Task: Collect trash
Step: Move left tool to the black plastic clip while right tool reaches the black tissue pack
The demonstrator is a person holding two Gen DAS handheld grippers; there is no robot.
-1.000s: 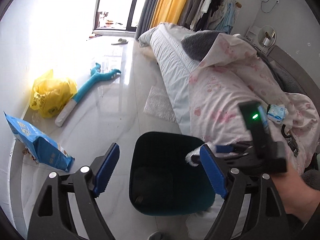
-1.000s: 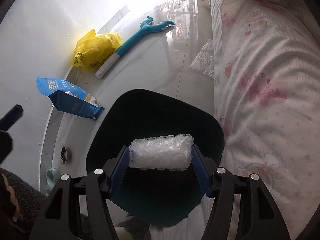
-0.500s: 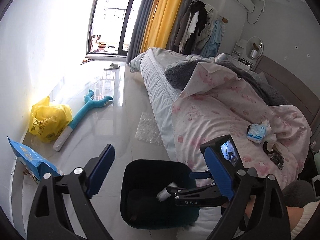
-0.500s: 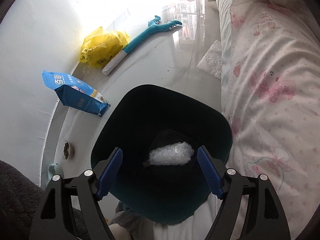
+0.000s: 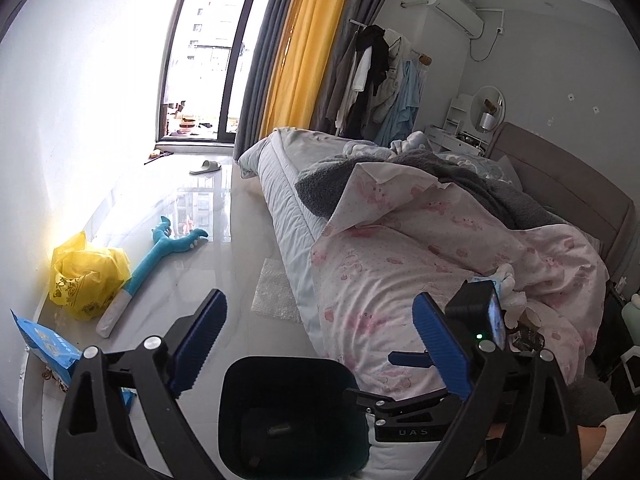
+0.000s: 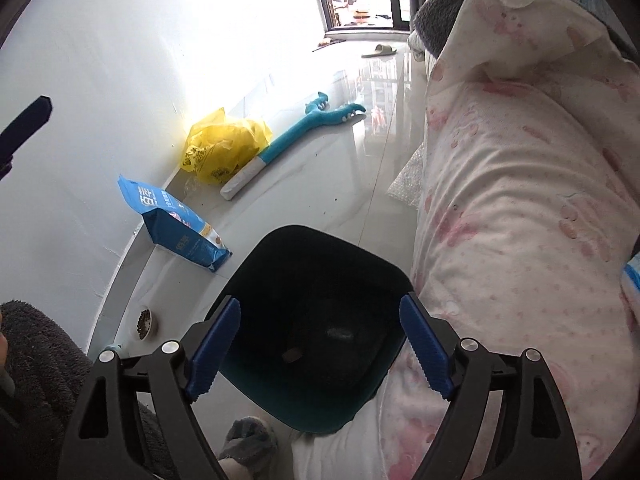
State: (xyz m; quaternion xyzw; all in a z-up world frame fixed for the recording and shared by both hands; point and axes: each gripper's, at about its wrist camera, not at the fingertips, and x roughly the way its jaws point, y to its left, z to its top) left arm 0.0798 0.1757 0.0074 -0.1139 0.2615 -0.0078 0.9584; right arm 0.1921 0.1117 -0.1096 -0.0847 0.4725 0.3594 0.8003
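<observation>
A dark teal trash bin (image 6: 316, 320) stands on the floor beside the bed; it also shows in the left wrist view (image 5: 292, 416). The bubble-wrap roll lies dimly at its bottom (image 6: 340, 334). My right gripper (image 6: 320, 348) is open and empty above the bin. My left gripper (image 5: 320, 344) is open and empty, above the bin's near side. A flat bubble-wrap sheet (image 5: 276, 292) lies on the floor by the bed. A tissue pack (image 5: 486, 282) lies on the pink quilt behind the right gripper's body.
A yellow plastic bag (image 6: 224, 146), a blue pouch (image 6: 172, 224) and a teal plush toy (image 6: 296, 136) lie along the white wall. The bed with pink quilt (image 6: 520, 200) fills the right. A small bowl (image 6: 144, 322) sits near the wall.
My right gripper opened and dropped the bubble-wrap roll into the bin, then tilted up. My left gripper rose and tilted up toward the room.
</observation>
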